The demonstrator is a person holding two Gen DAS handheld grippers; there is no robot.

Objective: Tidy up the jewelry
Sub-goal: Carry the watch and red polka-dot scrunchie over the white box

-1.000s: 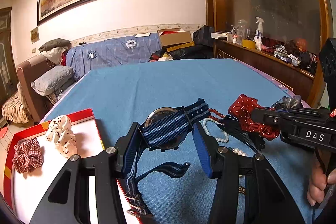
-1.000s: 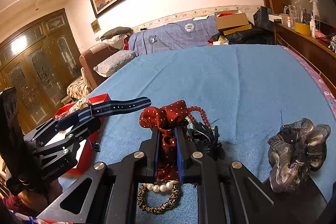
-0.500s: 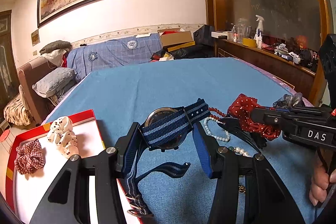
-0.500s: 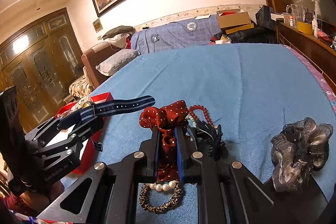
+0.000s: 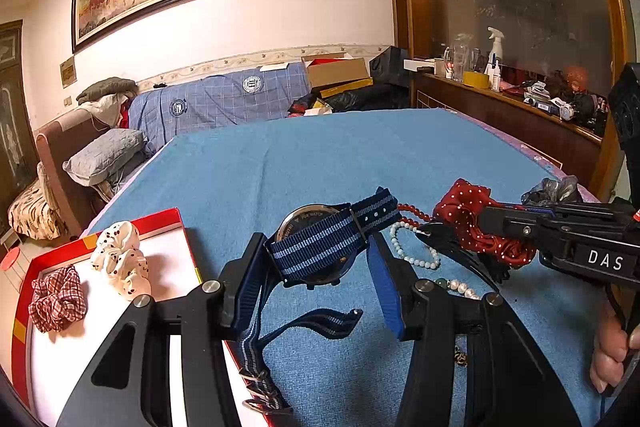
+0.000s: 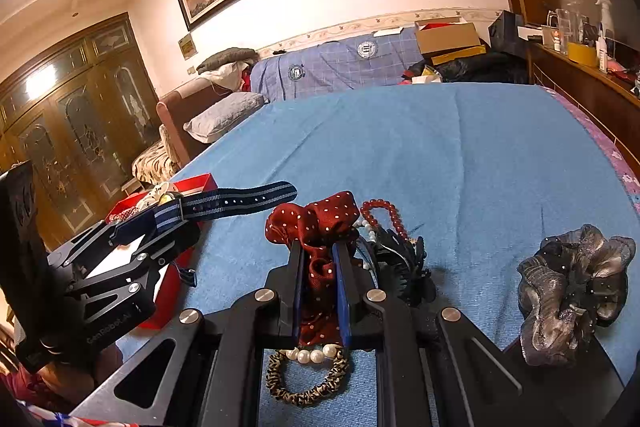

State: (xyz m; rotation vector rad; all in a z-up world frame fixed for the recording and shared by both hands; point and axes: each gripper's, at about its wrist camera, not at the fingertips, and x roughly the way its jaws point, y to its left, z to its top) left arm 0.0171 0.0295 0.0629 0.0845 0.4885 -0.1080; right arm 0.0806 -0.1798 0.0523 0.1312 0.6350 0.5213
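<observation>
My left gripper (image 5: 316,247) is shut on a watch (image 5: 316,227) with a blue striped strap, held just above the blue cloth (image 5: 300,163). One strap end juts out to the right and the other hangs down. In the right wrist view the left gripper (image 6: 160,223) shows at the left with the strap (image 6: 240,201) pointing right. My right gripper (image 6: 318,251) is shut on a dark red polka-dot scrunchie (image 6: 316,219). A red-rimmed box (image 5: 160,223) at the left holds a white scrunchie (image 5: 120,259) and a red checked scrunchie (image 5: 58,303).
On the cloth near the right gripper lie a red bead bracelet (image 6: 380,211), a white pearl bracelet (image 5: 412,247), a black hair claw (image 6: 404,267), a grey scrunchie (image 6: 576,291) and a leopard-print scrunchie (image 6: 308,383). A person's hand (image 5: 612,359) holds the right gripper's handle.
</observation>
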